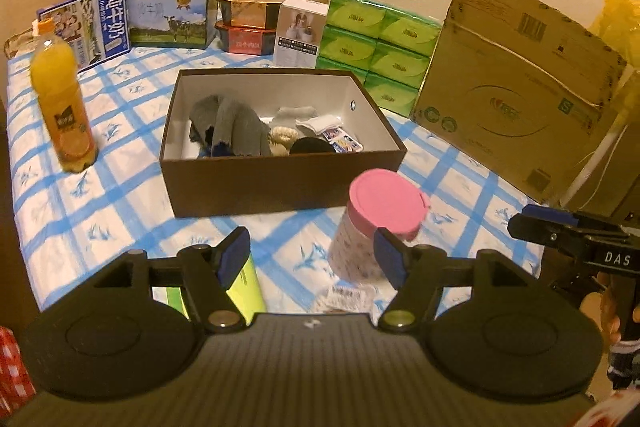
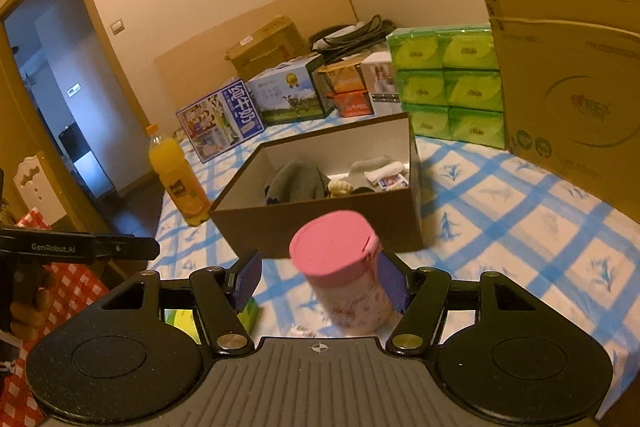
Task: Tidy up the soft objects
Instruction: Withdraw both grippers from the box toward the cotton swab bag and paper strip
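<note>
Soft items, grey cloth (image 1: 234,125) and socks (image 1: 318,123), lie inside the brown box (image 1: 280,183) straight ahead of both grippers, left gripper (image 1: 310,259) and right gripper (image 2: 318,277), whose jaws stand open and empty, the left nearer.

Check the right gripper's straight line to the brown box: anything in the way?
Yes. The pink-lidded canister stands upright on the checked cloth between the open, empty right gripper and the brown box, just before its near wall.

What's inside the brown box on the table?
In the brown box: a grey cloth, white socks, a black round item and printed packets. Anything beneath them is hidden.
</note>
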